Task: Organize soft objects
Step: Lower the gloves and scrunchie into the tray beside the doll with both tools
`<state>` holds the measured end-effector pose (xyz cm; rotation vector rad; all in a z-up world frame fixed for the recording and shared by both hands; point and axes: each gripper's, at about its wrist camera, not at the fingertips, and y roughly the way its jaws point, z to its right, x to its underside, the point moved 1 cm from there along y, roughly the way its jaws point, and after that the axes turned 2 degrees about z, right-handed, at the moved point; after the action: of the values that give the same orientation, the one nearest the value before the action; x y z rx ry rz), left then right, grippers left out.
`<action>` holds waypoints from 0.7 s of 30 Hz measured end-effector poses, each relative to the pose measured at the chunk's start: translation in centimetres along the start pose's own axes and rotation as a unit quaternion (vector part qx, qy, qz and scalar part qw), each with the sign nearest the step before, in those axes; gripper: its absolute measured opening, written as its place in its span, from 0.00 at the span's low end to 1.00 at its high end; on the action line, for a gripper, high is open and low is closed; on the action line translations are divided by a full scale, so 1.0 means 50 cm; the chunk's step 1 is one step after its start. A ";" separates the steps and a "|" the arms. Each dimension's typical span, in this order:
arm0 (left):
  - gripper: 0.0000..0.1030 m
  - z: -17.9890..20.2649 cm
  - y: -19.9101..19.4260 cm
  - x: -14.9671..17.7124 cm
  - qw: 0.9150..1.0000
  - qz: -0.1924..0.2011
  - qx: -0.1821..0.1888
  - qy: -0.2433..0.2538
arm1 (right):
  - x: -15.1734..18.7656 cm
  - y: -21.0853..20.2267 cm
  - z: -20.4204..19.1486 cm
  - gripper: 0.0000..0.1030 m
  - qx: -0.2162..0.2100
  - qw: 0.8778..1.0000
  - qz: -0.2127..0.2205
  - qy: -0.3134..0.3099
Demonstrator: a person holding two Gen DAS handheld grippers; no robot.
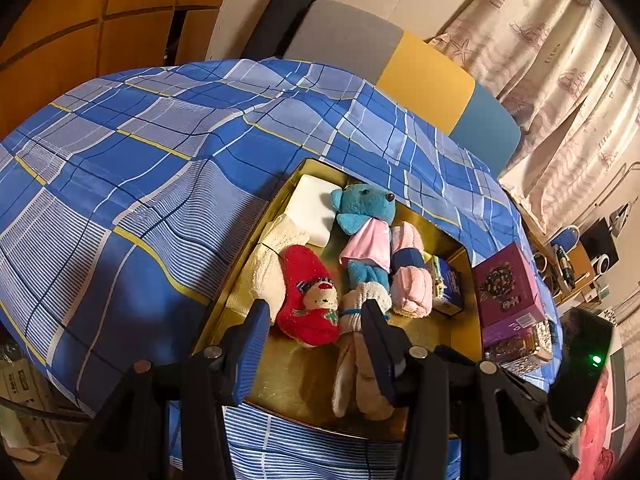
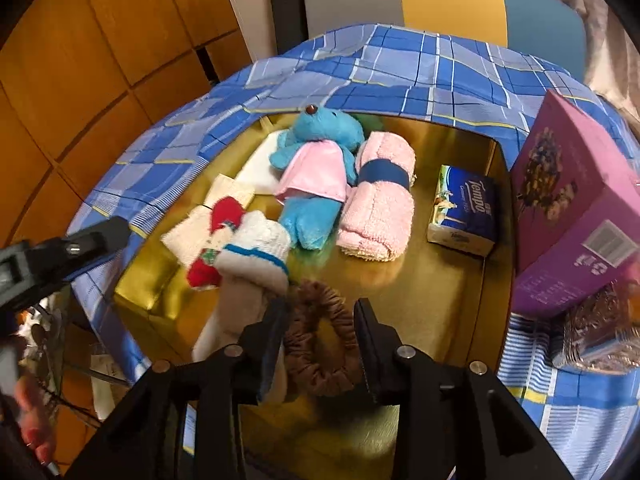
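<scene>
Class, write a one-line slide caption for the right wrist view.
Right gripper open around a brown scrunchie in the gold tray, beside blue teddy and pink towel.

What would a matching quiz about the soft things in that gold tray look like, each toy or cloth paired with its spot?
Things:
1. blue teddy bear
2. pink rolled towel
3. Tempo tissue pack
4. brown scrunchie

Places:
A. between the right gripper fingers
B. alone near the tray's right wall
C. head at the far tray edge
D. wrapped by a dark blue band

Pairs: 1-C, 2-D, 3-B, 4-A
</scene>
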<state>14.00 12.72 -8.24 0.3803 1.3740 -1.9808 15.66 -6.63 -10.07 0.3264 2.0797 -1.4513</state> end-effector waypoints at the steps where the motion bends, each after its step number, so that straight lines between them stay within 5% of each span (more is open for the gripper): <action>1: 0.46 0.000 0.000 0.000 1.000 0.000 0.002 -0.001 | 0.000 -0.012 -0.002 0.36 -0.002 1.000 0.005 -0.001; 10: 0.46 0.026 0.001 0.013 1.000 -0.003 0.016 0.009 | -0.009 -0.134 -0.030 0.42 -0.037 0.994 0.092 -0.035; 21: 0.46 0.048 0.001 0.026 1.000 -0.008 0.014 0.026 | -0.010 -0.183 -0.028 0.43 0.000 0.993 0.109 -0.045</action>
<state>13.43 10.06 -8.06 0.4380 1.3875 -2.0185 11.04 -8.77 -2.36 0.4635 1.9075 -1.3115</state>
